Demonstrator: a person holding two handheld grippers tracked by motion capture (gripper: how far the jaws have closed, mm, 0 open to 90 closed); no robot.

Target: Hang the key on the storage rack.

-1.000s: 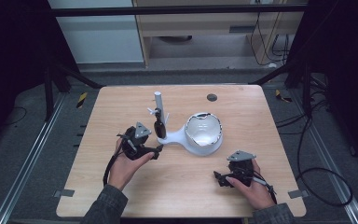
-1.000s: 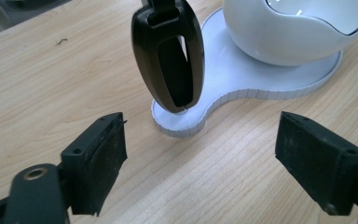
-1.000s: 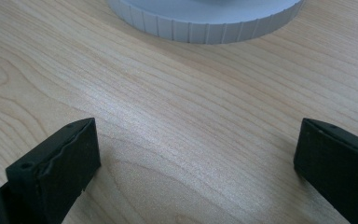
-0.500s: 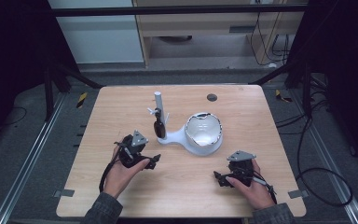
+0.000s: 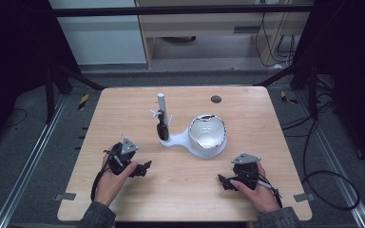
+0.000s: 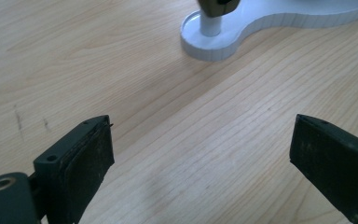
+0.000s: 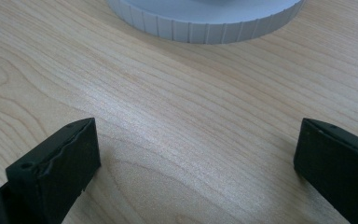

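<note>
Both of the person's hands rest low on the wooden table, one at each near corner. The left gripper lies in the left hand, near the white stand but clear of it, with bare wood between. Its jaws have just been opening and now stand wide apart with nothing between them; in the left gripper view the two black pads frame only plain tabletop, and the rounded foot of the stand sits ahead of them.

The stand is near the middle of the table. It has a flat white base, an upright white post at its left end with a small dark object hanging on it, and a round white bowl at its right end. The dark object is too small to make out further.

The right gripper sits in the right hand at the near right of the table, pointing inward. Its jaws are also spread wide and empty; in the right gripper view the pads bracket bare wood, and the ribbed round edge of the stand's base lies beyond them, apart from the jaws.

A small dark round spot marks the far side of the table behind the bowl
</note>
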